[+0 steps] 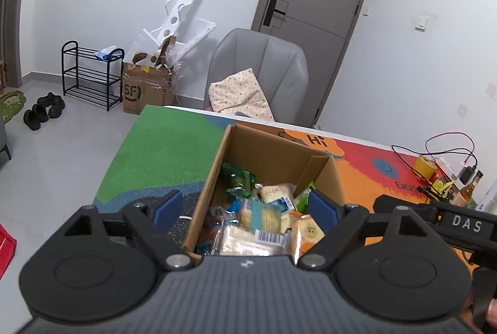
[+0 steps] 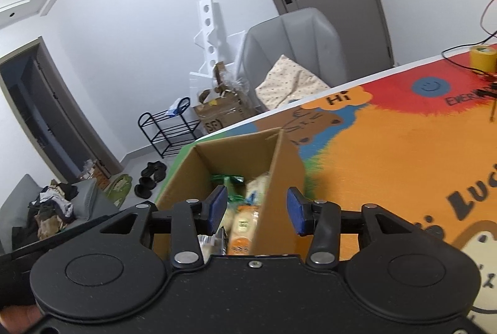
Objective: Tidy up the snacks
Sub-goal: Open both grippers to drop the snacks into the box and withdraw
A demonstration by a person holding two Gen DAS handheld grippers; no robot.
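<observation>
Cardboard forms the landmark: an open box [image 1: 273,153] standing on a brightly printed table mat [image 1: 161,153], with snack packets [image 1: 273,194] heaped inside it. From the left wrist, the left gripper [image 1: 245,209] hangs over the box's near end with its jaws spread wide, one blue pad outside the box's left wall and the other above the snacks; nothing is pinched between them. A pale packet with a teal band [image 1: 264,214] below the jaws is smeared by blur, so its label cannot be read. The gripper's body covers the box's near wall. At the right edge, part of the other tool marked DAS [image 1: 466,223] is cut off.

From the right wrist, the right gripper [image 2: 257,211] is partly open, straddling the box's right wall [image 2: 276,178] without pressing it. Only a sliver of the snacks shows there. Beyond the box stand a grey chair [image 1: 261,66] and a yellow tape roll [image 2: 483,56].
</observation>
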